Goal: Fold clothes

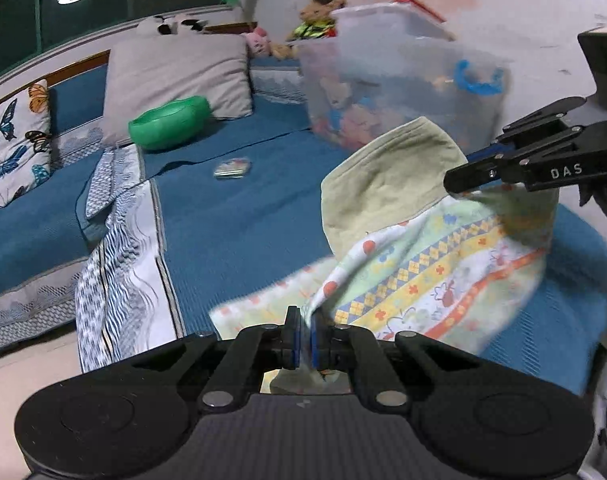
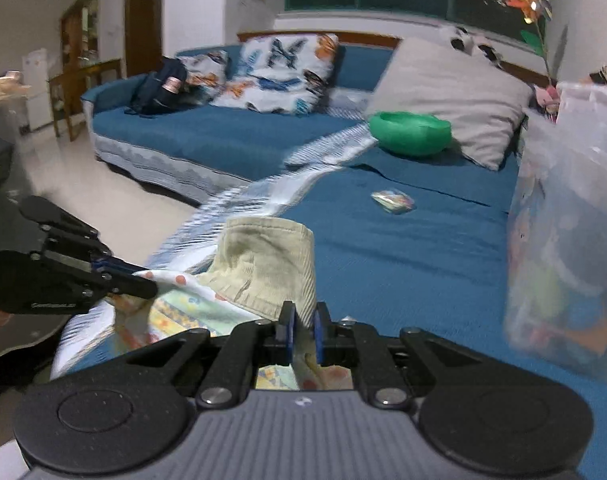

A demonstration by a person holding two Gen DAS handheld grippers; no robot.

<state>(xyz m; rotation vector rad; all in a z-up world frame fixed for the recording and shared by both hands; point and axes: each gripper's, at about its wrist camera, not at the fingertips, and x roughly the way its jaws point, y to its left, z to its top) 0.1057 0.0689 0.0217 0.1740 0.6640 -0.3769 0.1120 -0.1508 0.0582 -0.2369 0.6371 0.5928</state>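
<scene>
The blue sofa cover (image 1: 239, 216) carried everything; a clear toy bin (image 1: 399, 76) stood at its far right edge, a grey pillow (image 2: 451, 96) and green bowl (image 2: 409, 133) sat toward the back.

The printed garment (image 1: 435, 272), with its pale yellow-green lining (image 1: 387, 184) turned up, hung lifted over the cover's front edge, stretched between both tools. The left gripper (image 1: 306, 340) was pinched closed on one edge of the cloth; the right gripper (image 2: 303, 330) was likewise closed on cloth between its blue pads.

Judged step: garment held up mid-fold or being spread. Next move would call for both grips kept firm and edges kept level.

Only the right-wrist view showed the person's gloved hand (image 2: 11, 280) and a backpack (image 2: 159, 84); only the left-wrist view showed the print's stripes and plush toys (image 1: 319, 16).
</scene>
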